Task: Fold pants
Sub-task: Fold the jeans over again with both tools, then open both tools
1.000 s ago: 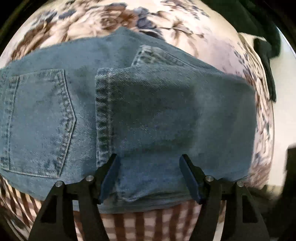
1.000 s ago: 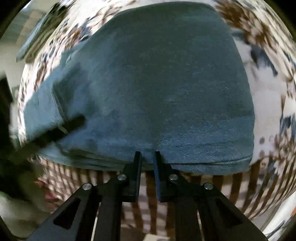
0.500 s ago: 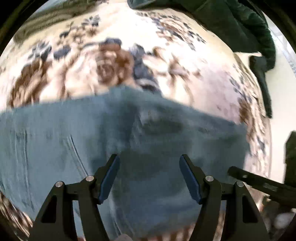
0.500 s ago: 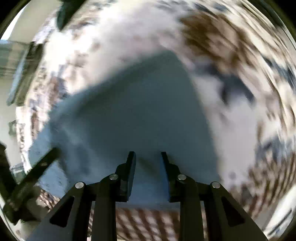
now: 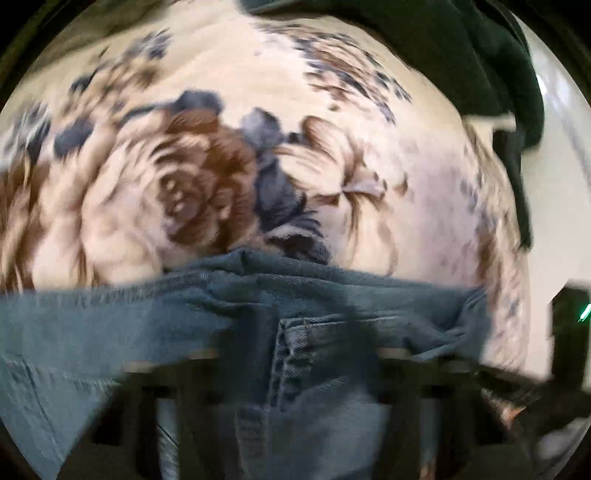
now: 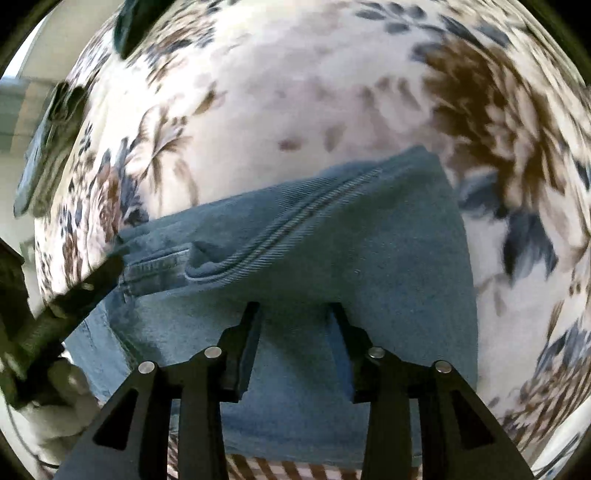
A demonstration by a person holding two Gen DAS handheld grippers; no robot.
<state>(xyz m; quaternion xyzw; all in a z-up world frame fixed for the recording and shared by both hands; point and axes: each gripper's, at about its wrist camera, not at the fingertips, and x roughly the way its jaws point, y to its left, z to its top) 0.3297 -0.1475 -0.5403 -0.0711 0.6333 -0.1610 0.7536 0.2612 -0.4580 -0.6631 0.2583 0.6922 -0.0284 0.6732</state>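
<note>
Blue denim pants point(image 5: 314, 302) lie folded on a floral bedspread point(image 5: 207, 147). In the left wrist view they fill the lower half, with a seam and a folded edge across the middle. My left gripper point(image 5: 295, 373) is a dark motion-blurred shape low over the denim; its jaw gap is not readable. In the right wrist view the pants point(image 6: 332, 236) show a double-stitched seam. My right gripper point(image 6: 295, 314) is open, its fingers spread over the denim and holding nothing. The left gripper's dark finger point(image 6: 74, 295) enters at the left edge.
A dark green garment point(image 5: 480, 55) lies at the far right of the bed; it also shows in the right wrist view point(image 6: 136, 22). A checked cloth point(image 6: 295, 469) lies at the near edge. A grey item point(image 6: 44, 140) lies at the bed's left side.
Both grippers have moved forward over the pants, so the far folded edge is now close. The right jaws went from shut to open. The left view has blurred strongly.
</note>
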